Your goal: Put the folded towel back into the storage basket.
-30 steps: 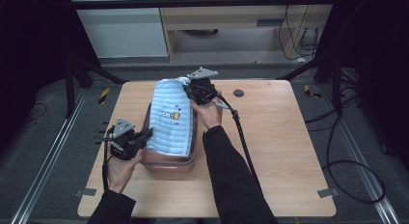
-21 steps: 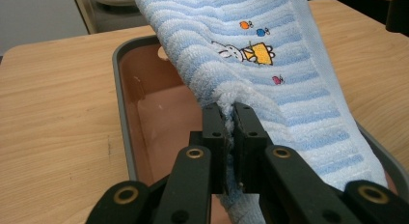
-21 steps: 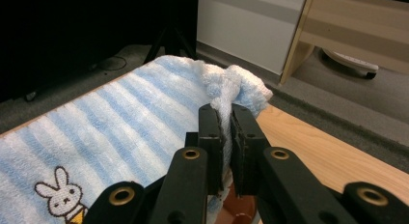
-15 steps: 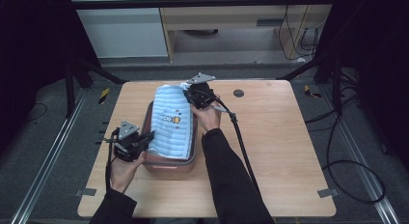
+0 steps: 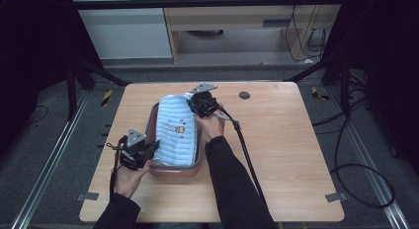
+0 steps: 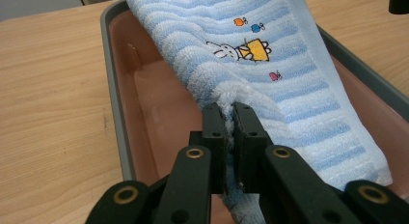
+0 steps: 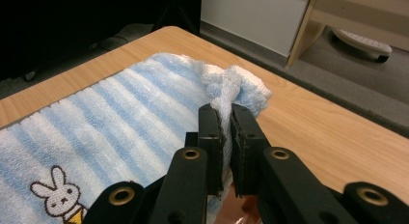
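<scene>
A blue-and-white striped towel [image 5: 175, 133] with a small rabbit picture hangs stretched over a reddish-brown tray with a grey rim [image 5: 149, 125] near the middle of the table. My left gripper [image 5: 148, 151] is shut on the towel's near left corner [image 6: 230, 104], just above the tray's inside. My right gripper [image 5: 193, 104] is shut on the far corner [image 7: 231, 86], over the tray's far end. The towel [image 6: 270, 74] slopes across the tray [image 6: 113, 98] between the two grips, and the towel [image 7: 111, 122] hides most of the tray's floor.
The wooden table [image 5: 286, 140] has bare room to the right of the tray and along the front. A black round hole cover [image 5: 243, 95] sits at the far edge. A black cable [image 5: 247, 155] trails from the right gripper along the forearm.
The right gripper has come down with its towel corner towards the tray's far end, so the towel lies lower and flatter. The left gripper has kept its place.
</scene>
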Available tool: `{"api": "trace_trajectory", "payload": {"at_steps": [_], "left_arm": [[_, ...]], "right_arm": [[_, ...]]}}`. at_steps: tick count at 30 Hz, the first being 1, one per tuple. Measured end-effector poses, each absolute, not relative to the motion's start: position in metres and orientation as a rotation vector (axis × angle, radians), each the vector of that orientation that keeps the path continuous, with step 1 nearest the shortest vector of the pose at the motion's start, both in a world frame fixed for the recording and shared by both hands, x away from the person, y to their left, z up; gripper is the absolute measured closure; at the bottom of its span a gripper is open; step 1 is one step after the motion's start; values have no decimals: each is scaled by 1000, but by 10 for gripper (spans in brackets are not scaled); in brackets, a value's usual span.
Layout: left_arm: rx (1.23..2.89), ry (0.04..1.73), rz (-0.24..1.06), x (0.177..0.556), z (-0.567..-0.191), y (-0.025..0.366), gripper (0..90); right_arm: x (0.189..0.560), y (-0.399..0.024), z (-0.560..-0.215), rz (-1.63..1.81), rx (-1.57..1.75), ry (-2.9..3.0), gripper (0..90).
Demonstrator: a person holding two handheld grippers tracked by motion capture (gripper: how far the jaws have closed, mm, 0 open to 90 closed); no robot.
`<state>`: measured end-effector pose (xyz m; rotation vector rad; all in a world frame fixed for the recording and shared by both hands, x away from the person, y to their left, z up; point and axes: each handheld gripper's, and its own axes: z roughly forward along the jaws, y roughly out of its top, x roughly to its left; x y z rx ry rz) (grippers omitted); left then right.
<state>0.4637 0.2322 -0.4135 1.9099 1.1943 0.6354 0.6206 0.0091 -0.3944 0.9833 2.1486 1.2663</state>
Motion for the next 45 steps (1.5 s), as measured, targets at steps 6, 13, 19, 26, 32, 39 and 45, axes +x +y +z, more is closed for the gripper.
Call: {"api": "trace_trajectory", "payload": {"at_steps": [6,13,19,26,32,39,45], "left_arm": [[1928,1207,626,463,-419,233,848],[1943,1218,621,463,-424,233,846],[1949,1240,611,463,-428,234,844],[1966,1261,601,464,-433,235,836],[1950,1275,615,466,-432,238,748],[1910,1261,636,462,-424,239,682],[1884,1223,656,457,-416,239,619]], "right_arm": [[620,9,-407,1242,997,2171,846],[619,9,-416,1223,1009,2187,842],[619,9,-424,1206,1021,2201,841],[621,11,-435,1164,1039,2241,833],[621,14,-439,1140,1034,2250,755],[616,8,-430,1153,1031,2208,612],[605,-9,-416,1213,1036,2140,502]]}}
